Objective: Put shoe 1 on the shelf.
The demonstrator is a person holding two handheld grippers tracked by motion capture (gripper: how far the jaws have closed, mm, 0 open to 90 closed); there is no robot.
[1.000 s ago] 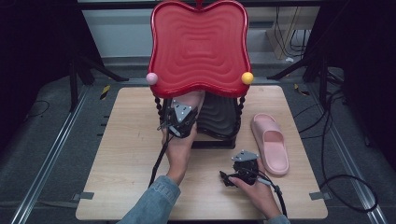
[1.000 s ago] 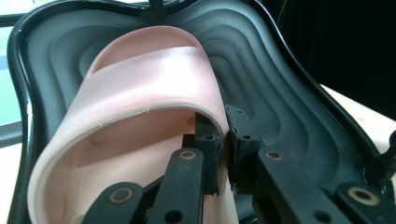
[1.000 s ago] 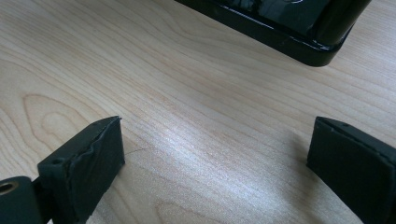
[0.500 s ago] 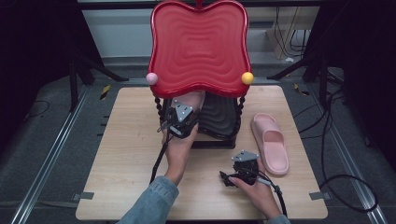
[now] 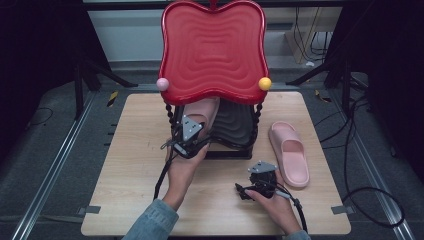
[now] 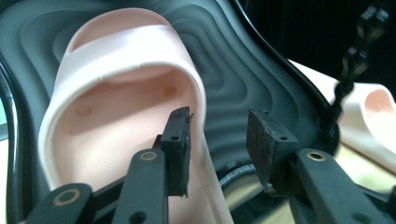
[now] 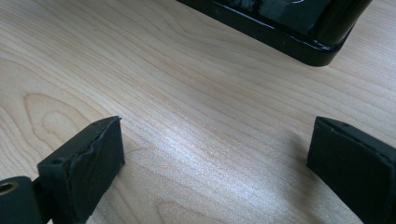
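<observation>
the left tongs (image 6: 219, 140) have just been opening, and their jaws stand a little apart astride the side wall of the pink slipper (image 6: 116, 107) without pressing it; this looks like a release, with the slipper left lying on the black lower shelf (image 6: 233, 60) of the rack, under its red top tray (image 5: 212, 50). the right tongs (image 7: 215, 163) gape wide and empty, low over the bench (image 7: 187, 93), apparently waiting. a second pink slipper (image 5: 290, 152) lies right of the rack. from above, the red tray hides most of the shelved slipper.
</observation>
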